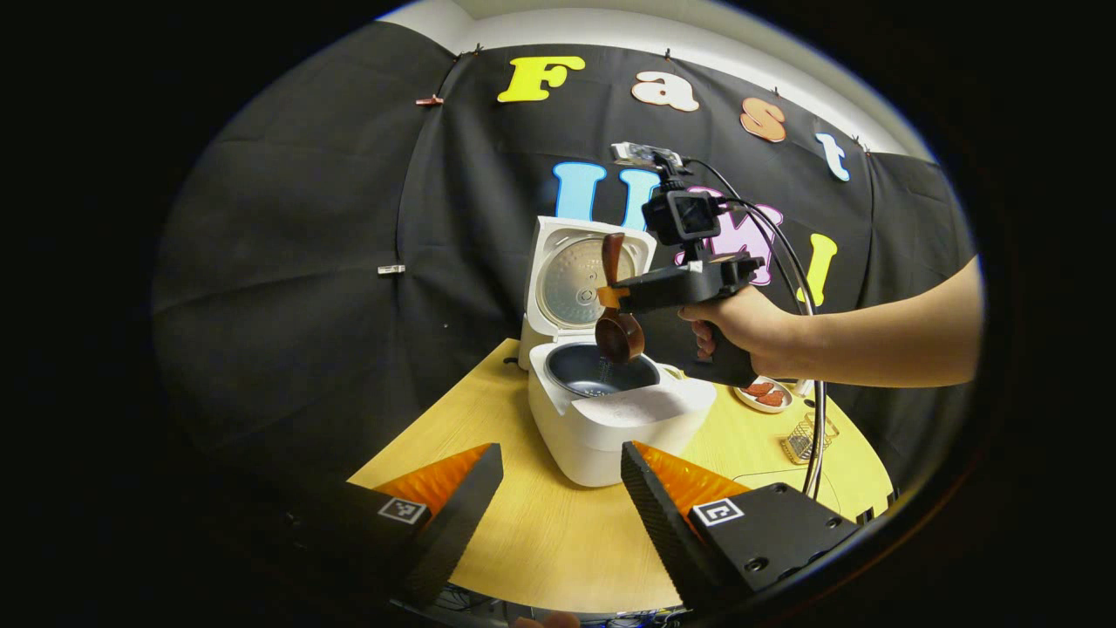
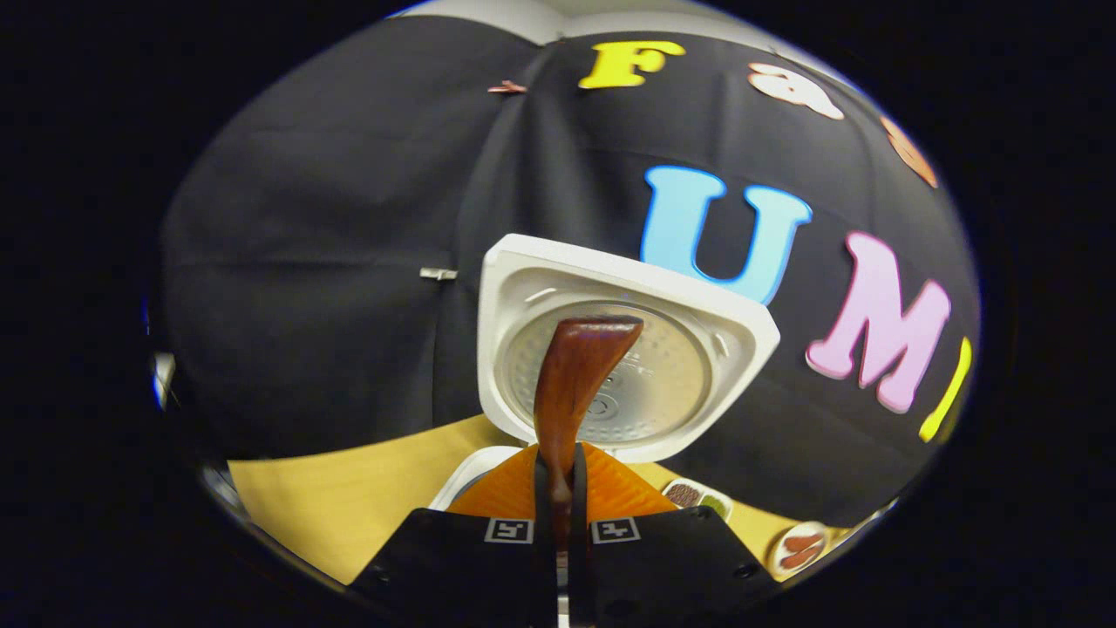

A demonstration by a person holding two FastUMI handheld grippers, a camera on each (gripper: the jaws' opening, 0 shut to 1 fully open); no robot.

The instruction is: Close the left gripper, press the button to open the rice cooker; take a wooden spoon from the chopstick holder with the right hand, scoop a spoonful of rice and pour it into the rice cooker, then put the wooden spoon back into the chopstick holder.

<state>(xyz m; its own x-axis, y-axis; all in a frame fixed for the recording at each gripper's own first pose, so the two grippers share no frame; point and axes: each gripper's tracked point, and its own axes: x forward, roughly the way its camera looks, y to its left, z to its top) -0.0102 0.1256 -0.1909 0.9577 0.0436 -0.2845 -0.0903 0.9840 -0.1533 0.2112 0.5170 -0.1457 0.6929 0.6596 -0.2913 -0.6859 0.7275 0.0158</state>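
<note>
The right hand-held gripper (image 1: 610,295) is clamped on the wooden spoon (image 1: 617,331), bowl tipped down over the open rice cooker (image 1: 610,419) on the desk (image 1: 523,541); grains seem to be falling. The left hand-held gripper (image 1: 558,488) hangs back with fingers spread, holding nothing.

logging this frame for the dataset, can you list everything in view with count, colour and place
rice cooker: 1, white, on the table, lid up, dark inner pot exposed
wooden spoon: 1, dark brown, held over the pot, bowl tipped down, grains falling
table: 1, light wood, under the cooker
small plate: 1, white with reddish pieces, right of the cooker
wire basket: 1, metal, near the table's right edge
small dish: 1, with dark and green contents, beside the cooker
right gripper: 1, black and orange, shut on the spoon's handle
hand: 1, holding the right gripper
left gripper: 1, black and orange, open, before the cooker
</note>
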